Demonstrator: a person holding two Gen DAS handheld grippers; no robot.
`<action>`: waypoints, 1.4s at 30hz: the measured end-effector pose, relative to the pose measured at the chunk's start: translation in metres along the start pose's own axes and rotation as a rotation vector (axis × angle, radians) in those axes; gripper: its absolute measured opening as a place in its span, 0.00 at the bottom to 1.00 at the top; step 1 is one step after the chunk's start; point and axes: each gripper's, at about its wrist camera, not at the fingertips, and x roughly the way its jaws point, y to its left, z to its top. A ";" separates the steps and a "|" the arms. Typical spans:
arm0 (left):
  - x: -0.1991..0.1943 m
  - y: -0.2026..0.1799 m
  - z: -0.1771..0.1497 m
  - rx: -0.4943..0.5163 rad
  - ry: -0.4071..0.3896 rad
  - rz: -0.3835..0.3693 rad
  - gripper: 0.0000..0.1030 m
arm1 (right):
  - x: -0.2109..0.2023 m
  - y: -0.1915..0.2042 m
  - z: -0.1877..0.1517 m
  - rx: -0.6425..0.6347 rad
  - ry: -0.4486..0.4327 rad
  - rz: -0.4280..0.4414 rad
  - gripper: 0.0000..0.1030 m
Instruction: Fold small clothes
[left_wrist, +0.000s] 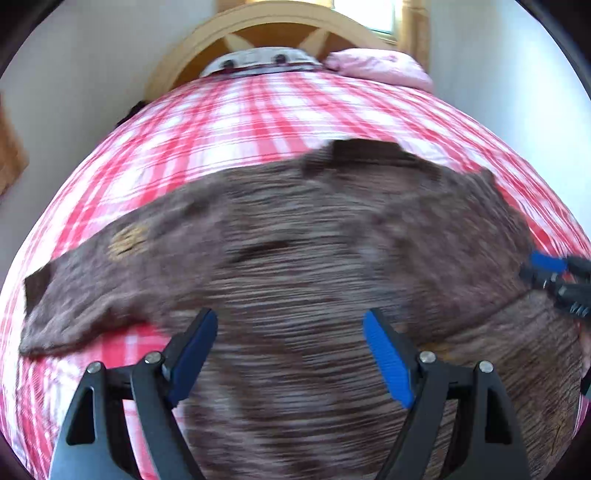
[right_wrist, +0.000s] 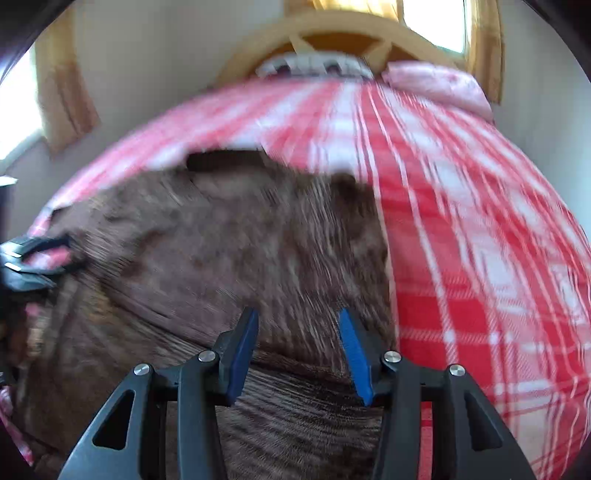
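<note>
1. I see a brown knit sweater (left_wrist: 295, 240) spread across a bed covered by a red and white plaid blanket (left_wrist: 240, 118). The sweater fills the lower half of both views, and both frames are motion-blurred.
2. In the left wrist view, 1 sleeve (left_wrist: 81, 295) extends toward the left side, ending in a dark cuff. A small tan patch (left_wrist: 127, 242) sits on that sleeve. The dark collar band (left_wrist: 365, 149) lies at the far edge of the sweater.
3. My left gripper (left_wrist: 290, 350) is above the sweater body with its 2 blue-padded fingers set wide apart and nothing between them. I cannot tell whether the tips touch the fabric.
4. My right gripper (right_wrist: 298, 350) is over the right part of the sweater, close to its right edge. Its jaws stand apart, narrower than the left, with only knit surface visible in the gap.
5. In the left wrist view, the right gripper enters at the right edge, over the sweater.
6. At the head of the bed I see a curved wooden headboard (left_wrist: 258, 22), a pink pillow (left_wrist: 380, 66) and a pale patterned pillow (left_wrist: 258, 61).
</note>
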 end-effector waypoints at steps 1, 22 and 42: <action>-0.003 0.014 -0.002 -0.019 -0.004 0.019 0.82 | 0.005 0.001 -0.003 -0.002 0.000 -0.012 0.47; -0.014 0.237 -0.075 -0.612 -0.034 0.136 0.80 | -0.054 0.062 -0.034 -0.145 -0.210 -0.082 0.48; 0.008 0.286 -0.070 -0.916 -0.136 0.027 0.12 | -0.042 0.084 -0.045 -0.254 -0.199 -0.139 0.48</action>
